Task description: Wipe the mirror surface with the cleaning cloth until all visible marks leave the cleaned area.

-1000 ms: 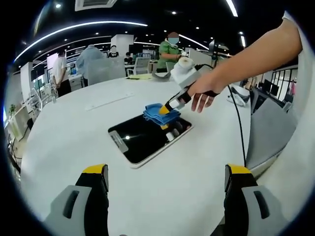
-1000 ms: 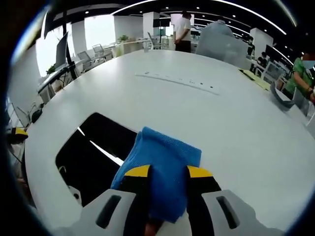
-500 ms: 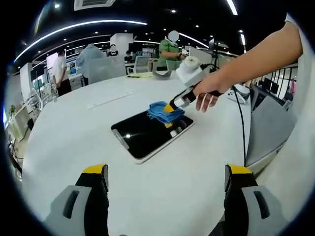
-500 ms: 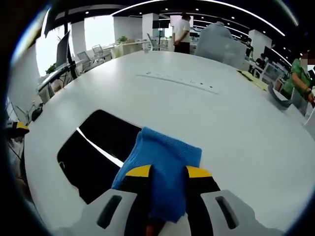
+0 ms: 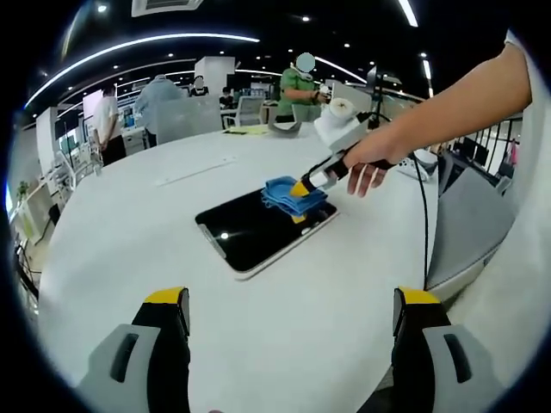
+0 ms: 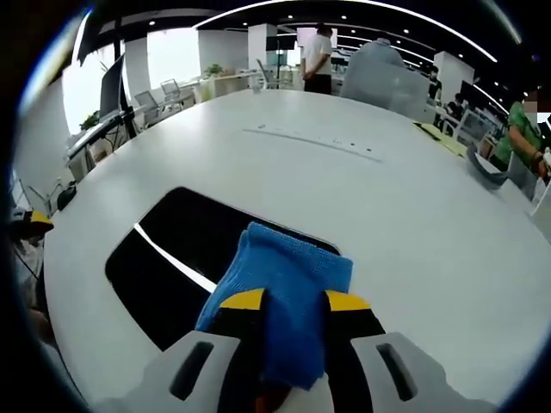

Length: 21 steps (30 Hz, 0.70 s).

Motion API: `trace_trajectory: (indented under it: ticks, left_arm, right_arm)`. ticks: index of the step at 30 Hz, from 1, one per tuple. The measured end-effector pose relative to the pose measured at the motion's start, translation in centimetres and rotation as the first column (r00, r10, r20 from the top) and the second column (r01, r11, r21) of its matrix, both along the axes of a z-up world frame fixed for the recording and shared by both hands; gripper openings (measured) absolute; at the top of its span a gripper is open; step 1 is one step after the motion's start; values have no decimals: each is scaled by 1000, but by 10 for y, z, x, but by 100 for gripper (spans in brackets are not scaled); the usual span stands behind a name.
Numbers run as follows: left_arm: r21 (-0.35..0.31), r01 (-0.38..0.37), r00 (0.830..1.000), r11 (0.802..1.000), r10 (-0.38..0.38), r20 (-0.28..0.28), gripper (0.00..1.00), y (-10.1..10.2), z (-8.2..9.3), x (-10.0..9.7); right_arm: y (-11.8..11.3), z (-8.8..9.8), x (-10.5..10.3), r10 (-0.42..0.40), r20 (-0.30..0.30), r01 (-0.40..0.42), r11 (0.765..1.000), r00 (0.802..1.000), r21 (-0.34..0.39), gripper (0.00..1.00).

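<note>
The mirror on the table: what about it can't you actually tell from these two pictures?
- Marks on the mirror: too small and dark in the left gripper view.
- Glass under the blue cloth: covered in the right gripper view.
- Mirror's near end in the right gripper view: hidden behind the right gripper and its jaws.
- Whether the cloth presses on the glass: cannot tell.

Nubby blue cloth (image 6: 288, 284) rests on glossy dark mirror (image 6: 185, 258), matt white table (image 6: 413, 215).

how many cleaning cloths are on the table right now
1. One blue cleaning cloth, clamped between the right gripper's jaws, rests on the near end of the dark mirror on the white table. The left gripper holds nothing.
</note>
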<state>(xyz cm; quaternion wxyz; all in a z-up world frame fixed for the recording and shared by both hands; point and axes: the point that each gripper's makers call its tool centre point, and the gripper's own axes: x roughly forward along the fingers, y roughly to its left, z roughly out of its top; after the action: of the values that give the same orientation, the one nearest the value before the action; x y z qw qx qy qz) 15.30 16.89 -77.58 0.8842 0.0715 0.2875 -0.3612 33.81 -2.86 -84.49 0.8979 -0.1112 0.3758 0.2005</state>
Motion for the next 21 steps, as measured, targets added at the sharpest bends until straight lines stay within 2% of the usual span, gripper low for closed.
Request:
trace_trajectory:
  ticks: [14, 21]
  left_arm:
    - [-5, -30, 1000, 1000, 30, 1, 99, 1, 1, -1]
    - [-18, -44, 999, 999, 44, 5, 99, 1, 1, 6]
  right_arm:
    - [2, 0, -5, 2, 0, -2, 1000, 1000, -19, 20]
    - [2, 0, -5, 4, 12, -4, 1000, 1000, -9, 19]
